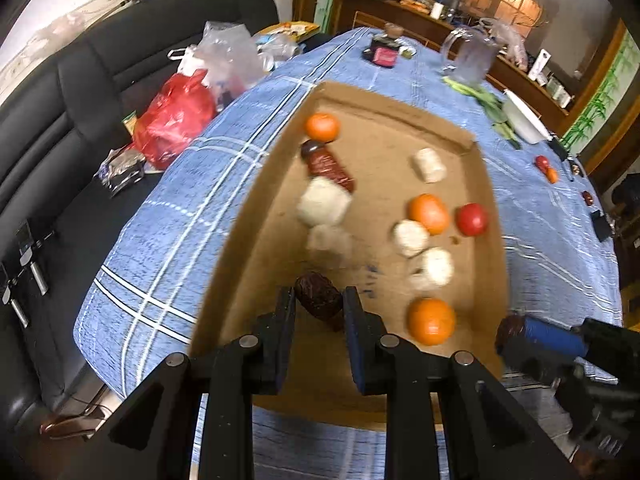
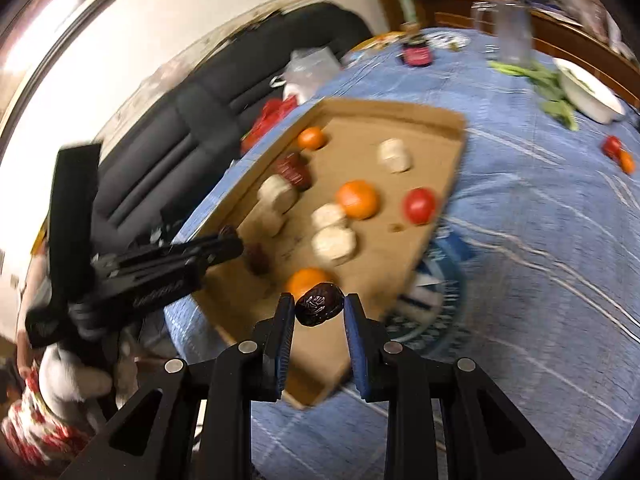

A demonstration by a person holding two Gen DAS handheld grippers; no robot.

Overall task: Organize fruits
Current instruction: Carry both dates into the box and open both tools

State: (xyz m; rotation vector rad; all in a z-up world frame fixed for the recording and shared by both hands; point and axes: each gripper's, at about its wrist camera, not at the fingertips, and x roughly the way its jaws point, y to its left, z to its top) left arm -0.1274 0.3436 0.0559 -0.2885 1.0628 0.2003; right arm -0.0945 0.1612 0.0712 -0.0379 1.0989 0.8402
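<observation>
Both my grippers, left (image 1: pixel 319 308) and right (image 2: pixel 319 312), pinch dates (image 1: pixel 320 300) (image 2: pixel 320 305); blurred swinging could fling either past the tray (image 1: pixel 490 208) at twelve o'clock.

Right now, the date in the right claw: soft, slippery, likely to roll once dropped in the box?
The date in the right claw looks wrinkled and glossy, so probably soft and slightly tacky rather than slippery. It is small, so likely light. Oval, so it may roll a little on the flat cardboard box floor.
</observation>
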